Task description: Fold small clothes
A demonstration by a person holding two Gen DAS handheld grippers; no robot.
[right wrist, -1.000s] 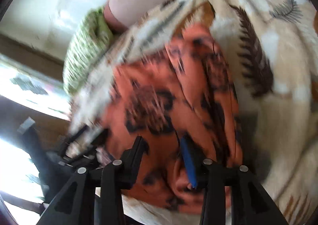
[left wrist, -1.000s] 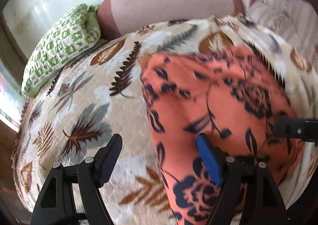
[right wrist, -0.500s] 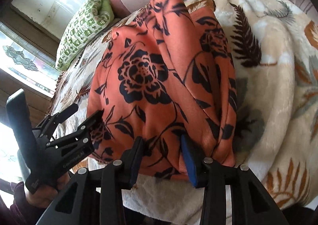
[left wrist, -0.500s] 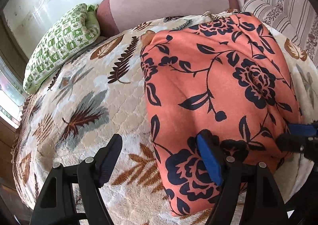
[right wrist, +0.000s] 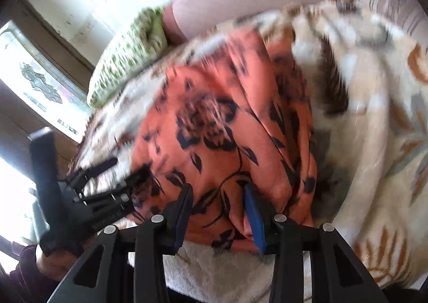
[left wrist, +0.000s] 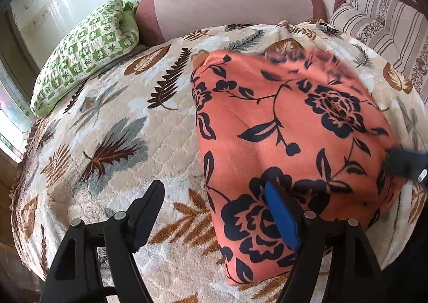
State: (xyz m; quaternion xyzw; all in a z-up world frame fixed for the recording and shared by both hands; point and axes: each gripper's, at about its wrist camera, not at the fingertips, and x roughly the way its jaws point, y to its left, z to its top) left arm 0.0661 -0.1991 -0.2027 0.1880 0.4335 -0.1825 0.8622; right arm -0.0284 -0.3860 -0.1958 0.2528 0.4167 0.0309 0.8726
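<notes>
We see the orange floral garment [left wrist: 289, 142] spread on the leaf-patterned blanket [left wrist: 120, 148]; left gripper [left wrist: 214, 217] gapes wide astride its edge, right gripper [right wrist: 218, 212] just opening, cloth between.

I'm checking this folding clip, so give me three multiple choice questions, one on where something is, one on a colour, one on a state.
1. Where is the green pillow? A beyond the garment, by the wall. B on the garment. C between the left gripper's fingers.
2. What is the garment's base colour? A blue. B orange. C white.
3. How is the left gripper? A clamped on the pillow. B shut, empty. C open.

A: it lies at the leaf-print blanket's far edge.
B: orange cloth, dark flowers.
C: its fingers stand wide apart, gripping nothing.
</notes>
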